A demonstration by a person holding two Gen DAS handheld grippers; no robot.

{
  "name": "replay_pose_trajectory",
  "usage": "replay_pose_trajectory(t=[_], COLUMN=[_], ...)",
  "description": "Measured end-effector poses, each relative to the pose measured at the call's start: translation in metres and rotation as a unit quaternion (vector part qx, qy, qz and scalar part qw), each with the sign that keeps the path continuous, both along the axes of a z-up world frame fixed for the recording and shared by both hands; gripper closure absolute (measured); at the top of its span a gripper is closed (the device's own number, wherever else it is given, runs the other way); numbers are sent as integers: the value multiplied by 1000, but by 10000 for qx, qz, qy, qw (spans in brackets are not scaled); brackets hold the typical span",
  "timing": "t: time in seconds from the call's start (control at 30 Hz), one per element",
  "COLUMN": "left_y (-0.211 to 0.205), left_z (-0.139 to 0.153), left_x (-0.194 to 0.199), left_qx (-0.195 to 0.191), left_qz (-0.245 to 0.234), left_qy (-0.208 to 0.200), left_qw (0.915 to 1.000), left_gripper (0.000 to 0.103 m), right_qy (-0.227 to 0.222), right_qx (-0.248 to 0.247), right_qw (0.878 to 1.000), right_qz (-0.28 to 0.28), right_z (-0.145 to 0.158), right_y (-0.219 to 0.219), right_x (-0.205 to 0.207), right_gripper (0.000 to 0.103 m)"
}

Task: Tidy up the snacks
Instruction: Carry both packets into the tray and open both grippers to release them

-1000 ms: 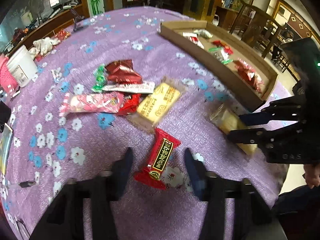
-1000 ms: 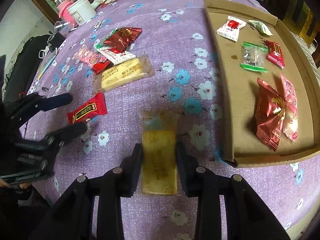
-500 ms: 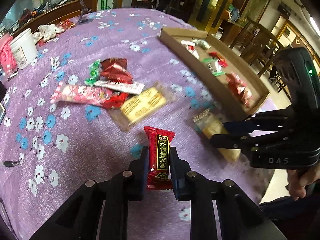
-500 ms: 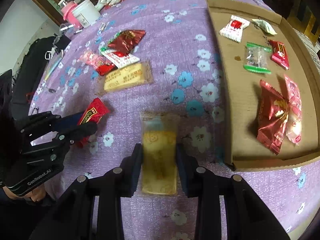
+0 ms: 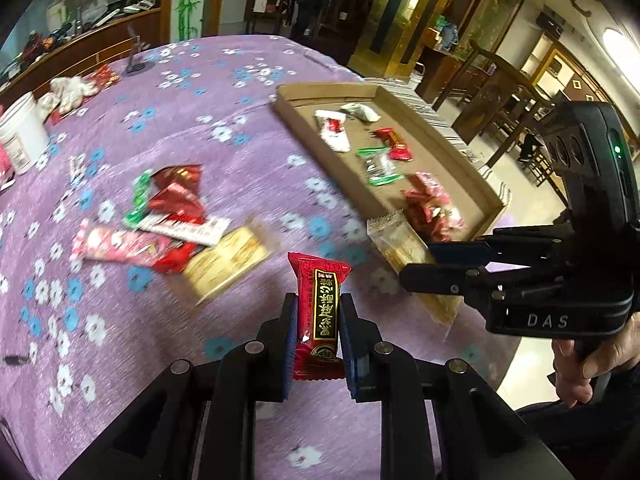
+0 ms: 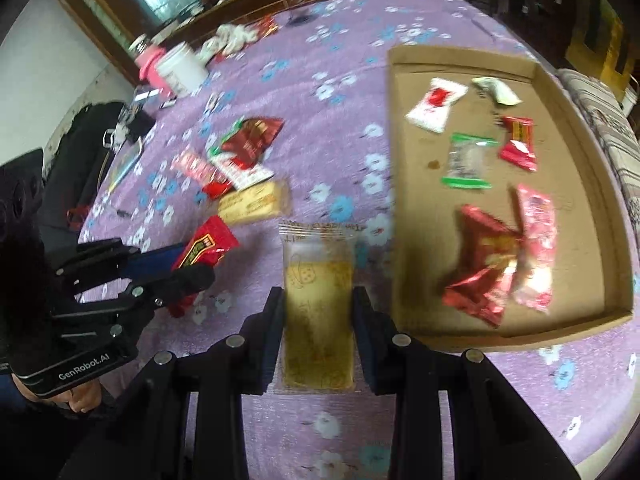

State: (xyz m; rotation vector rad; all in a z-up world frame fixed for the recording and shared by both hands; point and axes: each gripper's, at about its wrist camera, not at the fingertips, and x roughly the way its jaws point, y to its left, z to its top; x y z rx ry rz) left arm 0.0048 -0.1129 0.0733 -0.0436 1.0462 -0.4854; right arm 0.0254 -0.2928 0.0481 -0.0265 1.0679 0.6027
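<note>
My left gripper [image 5: 318, 312] is shut on a red snack packet with a black and gold label [image 5: 320, 300], held off the purple flowered tablecloth [image 5: 200, 92]. My right gripper [image 6: 318, 308] is shut on a clear packet with a yellow cake [image 6: 318, 300], also lifted. Each gripper shows in the other's view: the right gripper [image 5: 416, 258] with the yellow cake packet [image 5: 400, 240], the left gripper [image 6: 192, 264] with the red packet [image 6: 206, 246]. A shallow cardboard tray [image 6: 404, 320] with several snacks stands to the right. A pile of loose snacks [image 5: 168, 216] lies on the cloth.
A white tub [image 6: 182, 68] and a pink container [image 6: 150, 64] stand at the table's far left edge, with crumpled wrappers [image 6: 236, 38] behind them. A person's hand [image 5: 592, 364] grips the right handle. Wooden chairs [image 5: 500, 92] stand beyond the tray.
My left gripper shut on the red packet that lay between its fingers. Both grippers then rose with their packets, away from the cloth.
</note>
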Motion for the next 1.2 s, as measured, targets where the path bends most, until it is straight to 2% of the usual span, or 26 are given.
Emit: replay_pose_trajectory(t=[0.23,0.63,0.9,1.2], left_y=[-38,-104,-132,-151], left_z=[11,21,15,4], left_x=[13,33,46,67], left_qx=[-97,-264,-369,-395], left_qz=[-360,-891,-954,-803], left_qy=[4,-12,60,153], left_qw=[9993,9957,9947,9959], left_gripper=[84,84,84,84], right_qy=[-53,-39,-40,-49], right_qx=[249,376,292,263], right_qw=[9988,9932,9912,9898], right_qz=[-429,-1104,-1288,-1399], right_z=[10,14,15,16], right_y=[-43,-111,-140,-161], right_x=[6,15,25,48], right_gripper=[71,71,71,71])
